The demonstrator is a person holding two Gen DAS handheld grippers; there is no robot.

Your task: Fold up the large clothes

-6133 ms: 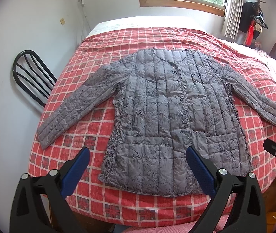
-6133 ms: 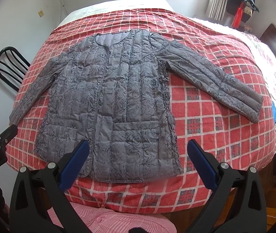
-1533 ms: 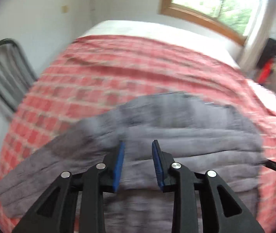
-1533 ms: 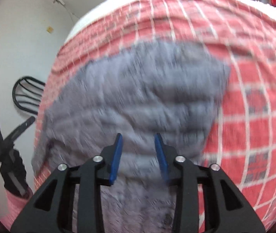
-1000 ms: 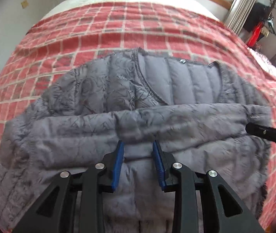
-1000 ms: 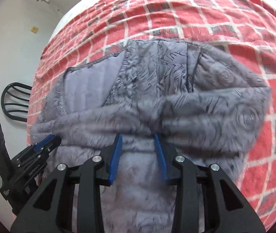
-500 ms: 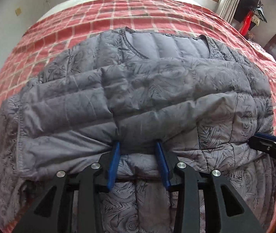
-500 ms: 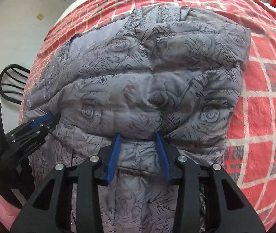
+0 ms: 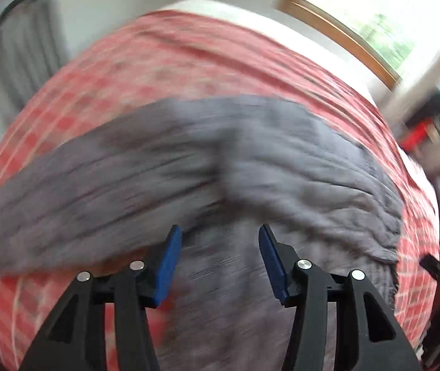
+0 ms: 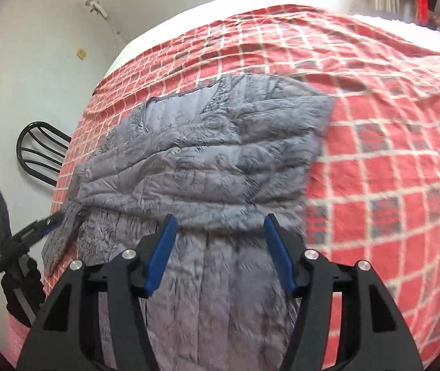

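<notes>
A grey quilted jacket point(image 10: 207, 167) lies on the red checked bedspread point(image 10: 390, 142), its sleeves folded across the body into a band. It also shows, blurred, in the left wrist view point(image 9: 220, 160). My left gripper point(image 9: 218, 259) is open and empty just above the jacket's lower part, below the folded band. My right gripper point(image 10: 220, 247) is open and empty over the jacket's lower part, below the sleeve band. The left gripper also shows in the right wrist view point(image 10: 42, 225) at the jacket's left edge. The right gripper's tip shows in the left wrist view point(image 9: 436, 269).
A black metal chair point(image 10: 39, 151) stands left of the bed against the white wall. A wood-framed window point(image 9: 359, 31) is behind the bed. Red and dark items point(image 9: 421, 130) hang at the far right. The bedspread point(image 9: 189, 71) runs well beyond the jacket.
Both grippers have opened and let go of the folded sleeve band. Both have pulled back and lifted off the jacket; the left view is now motion-blurred.
</notes>
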